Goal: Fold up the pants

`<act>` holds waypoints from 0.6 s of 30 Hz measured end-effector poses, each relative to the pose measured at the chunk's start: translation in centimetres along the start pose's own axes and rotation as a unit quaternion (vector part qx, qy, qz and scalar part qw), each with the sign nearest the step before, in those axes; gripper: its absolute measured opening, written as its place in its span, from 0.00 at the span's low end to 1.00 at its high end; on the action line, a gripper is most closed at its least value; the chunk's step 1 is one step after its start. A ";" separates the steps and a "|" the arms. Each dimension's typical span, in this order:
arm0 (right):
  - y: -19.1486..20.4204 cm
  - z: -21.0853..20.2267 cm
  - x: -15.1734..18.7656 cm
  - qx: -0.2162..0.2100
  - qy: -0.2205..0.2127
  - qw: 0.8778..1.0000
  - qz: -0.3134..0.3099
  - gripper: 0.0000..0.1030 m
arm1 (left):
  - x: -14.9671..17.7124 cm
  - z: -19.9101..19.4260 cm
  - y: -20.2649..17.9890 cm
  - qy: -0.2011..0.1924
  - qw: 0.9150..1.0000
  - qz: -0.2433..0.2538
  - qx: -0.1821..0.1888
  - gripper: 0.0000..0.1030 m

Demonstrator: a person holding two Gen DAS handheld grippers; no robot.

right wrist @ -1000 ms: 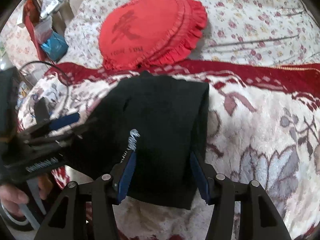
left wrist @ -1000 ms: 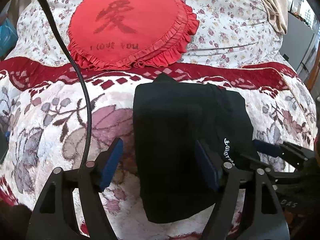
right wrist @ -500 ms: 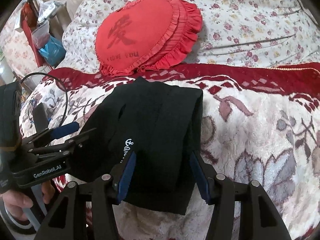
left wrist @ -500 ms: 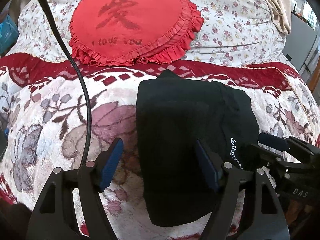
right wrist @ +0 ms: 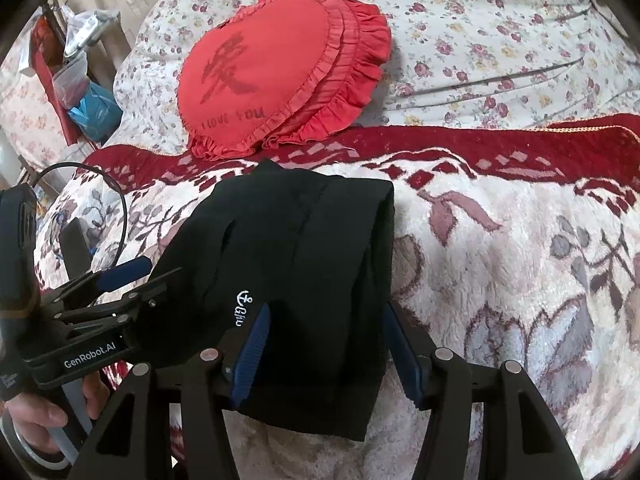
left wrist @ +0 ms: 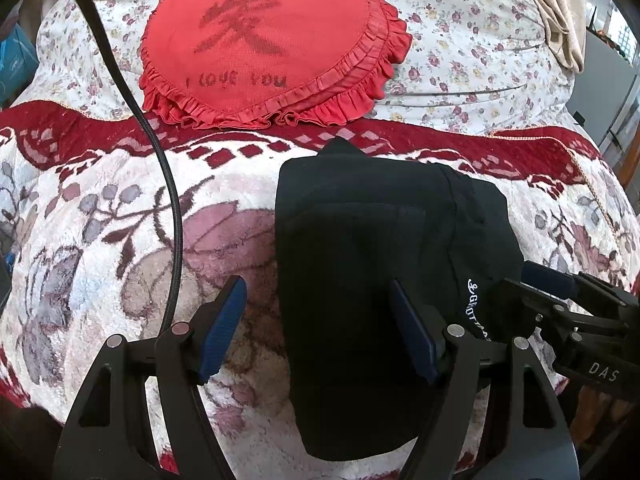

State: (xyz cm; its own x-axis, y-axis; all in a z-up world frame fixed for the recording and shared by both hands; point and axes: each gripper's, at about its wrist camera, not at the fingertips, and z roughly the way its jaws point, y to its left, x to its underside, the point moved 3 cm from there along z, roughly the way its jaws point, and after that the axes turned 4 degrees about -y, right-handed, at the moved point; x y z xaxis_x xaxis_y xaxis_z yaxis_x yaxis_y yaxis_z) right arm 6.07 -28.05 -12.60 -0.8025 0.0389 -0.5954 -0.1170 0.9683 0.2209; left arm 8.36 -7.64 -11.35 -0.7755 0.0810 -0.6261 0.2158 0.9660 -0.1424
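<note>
The black pants (left wrist: 372,264) lie folded into a compact stack on the floral blanket (left wrist: 100,240), with small white lettering near their right side. They also show in the right wrist view (right wrist: 296,264). My left gripper (left wrist: 320,328) is open and empty, its jaws straddling the pants' left near part just above the cloth. My right gripper (right wrist: 324,344) is open and empty over the pants' right near edge. Each gripper shows in the other's view, the right one (left wrist: 568,304) and the left one (right wrist: 116,280).
A red heart-shaped pillow (left wrist: 264,44) rests on the flowered duvet (left wrist: 460,52) beyond the pants. A black cable (left wrist: 160,152) runs across the blanket at left. Bags and clutter (right wrist: 80,92) stand beside the bed at far left.
Both grippers have drawn back and up slightly from the folded pants, which now lie flatter and fully in view. The jaws stay open.
</note>
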 end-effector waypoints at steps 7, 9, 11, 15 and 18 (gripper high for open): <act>0.0 0.5 -0.1 0.004 0.004 1.000 0.001 0.55 | 0.0 0.2 0.2 0.001 1.000 -0.005 0.001 0.74; -0.1 0.6 -0.1 0.003 0.006 1.000 0.003 0.55 | -0.1 0.3 0.2 0.001 1.000 -0.005 0.001 0.74; -0.2 0.6 -0.1 0.003 0.006 1.000 0.004 0.56 | -0.1 0.3 0.2 0.002 1.000 -0.005 0.001 0.74; -0.1 0.8 0.0 0.005 0.009 1.000 0.003 0.57 | -0.1 0.4 0.2 0.003 1.000 -0.006 0.003 0.74; -0.4 1.1 0.2 0.010 0.014 1.000 0.002 0.60 | -0.1 0.4 0.2 0.003 1.000 -0.005 0.002 0.76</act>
State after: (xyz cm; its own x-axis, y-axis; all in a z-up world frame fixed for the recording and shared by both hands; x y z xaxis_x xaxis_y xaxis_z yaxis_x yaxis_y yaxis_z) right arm 6.59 -28.15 -13.61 -0.8185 0.0366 -0.5733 -0.1019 0.9729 0.2076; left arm 8.74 -7.56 -11.66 -0.7818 0.0722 -0.6194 0.2102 0.9657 -0.1528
